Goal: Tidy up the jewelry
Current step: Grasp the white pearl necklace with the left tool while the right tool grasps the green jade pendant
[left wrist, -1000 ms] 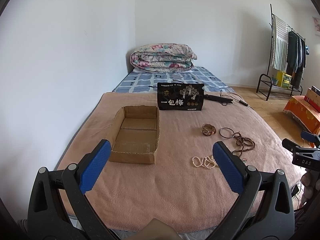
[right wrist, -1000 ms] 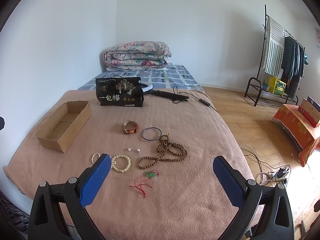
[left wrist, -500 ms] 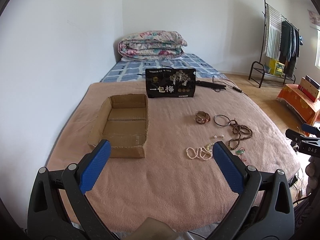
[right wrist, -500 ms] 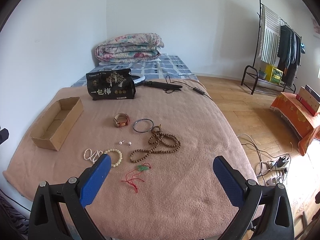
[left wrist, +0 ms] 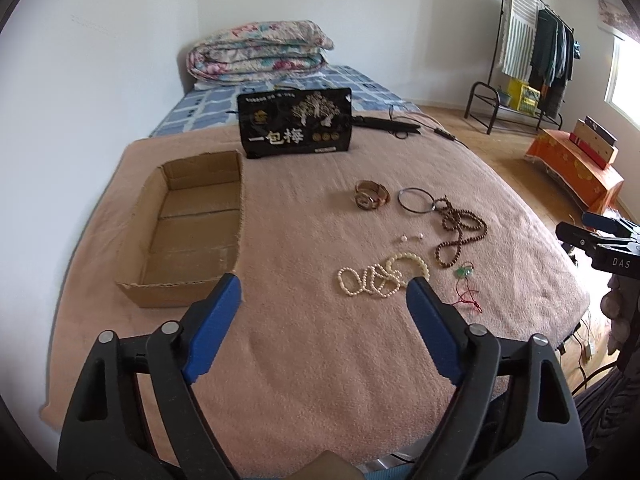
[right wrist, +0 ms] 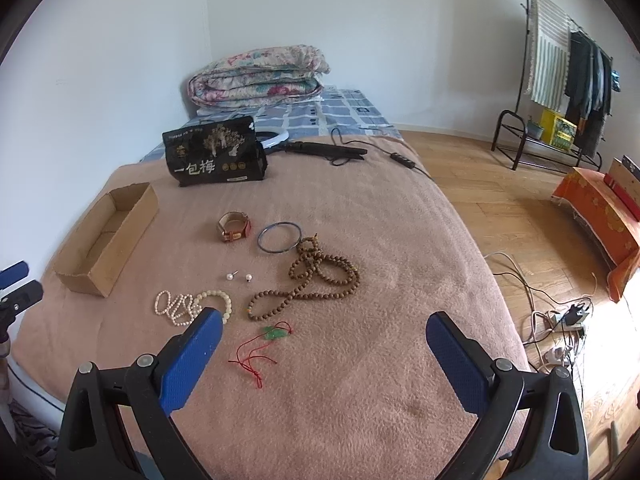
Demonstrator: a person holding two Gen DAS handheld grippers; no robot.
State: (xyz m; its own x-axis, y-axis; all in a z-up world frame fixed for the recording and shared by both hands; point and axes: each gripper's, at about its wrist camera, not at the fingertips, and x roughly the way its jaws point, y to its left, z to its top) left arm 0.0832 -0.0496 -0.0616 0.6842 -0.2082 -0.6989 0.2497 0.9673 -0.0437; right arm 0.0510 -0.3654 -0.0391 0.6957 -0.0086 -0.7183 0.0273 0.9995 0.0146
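On the left side of the bed [left wrist: 304,360], covered by a pink blanket, lies an open cardboard box [left wrist: 188,224] holding nothing visible. The left gripper [left wrist: 323,292] hovers above the blanket just in front of the box, released, its blue fingers [left wrist: 212,324] spread wide around nothing. Behind stands a black snack bag [left wrist: 295,128]. To the right the jewelry lies loose on the blanket: white pearl bracelets [right wrist: 192,306], two pearl earrings [right wrist: 239,277], a brown watch [right wrist: 235,227], a metal bangle [right wrist: 279,237], a long brown bead necklace [right wrist: 312,280] and a green pendant on red cord [right wrist: 264,344]. The right gripper [right wrist: 324,330] hangs released over the pendant, touching nothing.
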